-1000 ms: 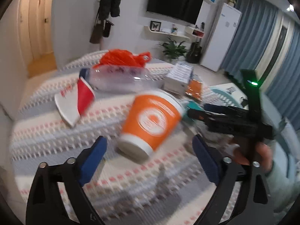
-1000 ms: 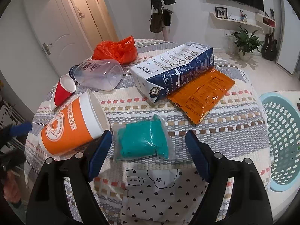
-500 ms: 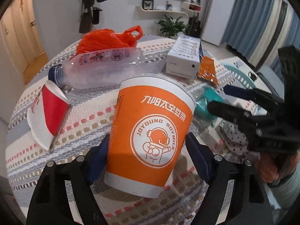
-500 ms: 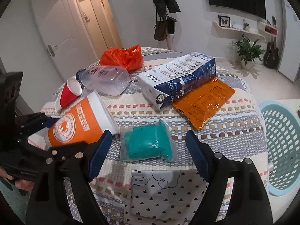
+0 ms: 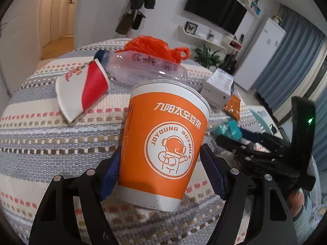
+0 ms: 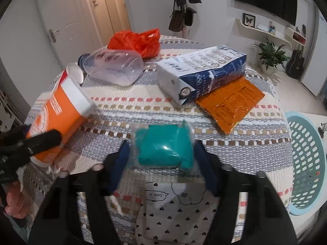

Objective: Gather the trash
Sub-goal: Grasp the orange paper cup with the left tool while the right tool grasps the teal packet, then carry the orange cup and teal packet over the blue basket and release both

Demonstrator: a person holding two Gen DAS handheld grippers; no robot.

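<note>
1. Your left gripper (image 5: 159, 169) has the orange cup (image 5: 163, 140) between its two blue pads. The jaws have just been closing, and now both pads touch the sides of the cup low down, so you have hold of it.
2. The orange cup is tipped over on the striped tablecloth (image 5: 40, 143). Its open white rim points away from you.
3. Your right gripper (image 6: 161, 157) has the teal packet (image 6: 163, 147) between its blue pads. The jaws have just been closing here too. The pads sit right by the clear wrap of the packet, but the picture is blurry there, so you cannot tell if they squeeze it yet.
4. The teal packet lies near the edge of the table closest to you, just behind a white cloth with little hearts (image 6: 175, 214).
5. A red and white paper cup (image 5: 83, 89) lies on its side to the left of the orange cup. It touches a clear plastic bottle (image 5: 143, 67) with a blue cap.
6. An orange plastic bag (image 6: 134, 42) sits crumpled behind the bottle, at the far side of the table.
7. A blue and white milk carton (image 6: 202, 73) lies flat on the right half of the table. One end rests on a flat orange wrapper (image 6: 231, 104).
8. A light blue basket (image 6: 304, 161) with holes stands past the right edge of the table, lower down.
</note>
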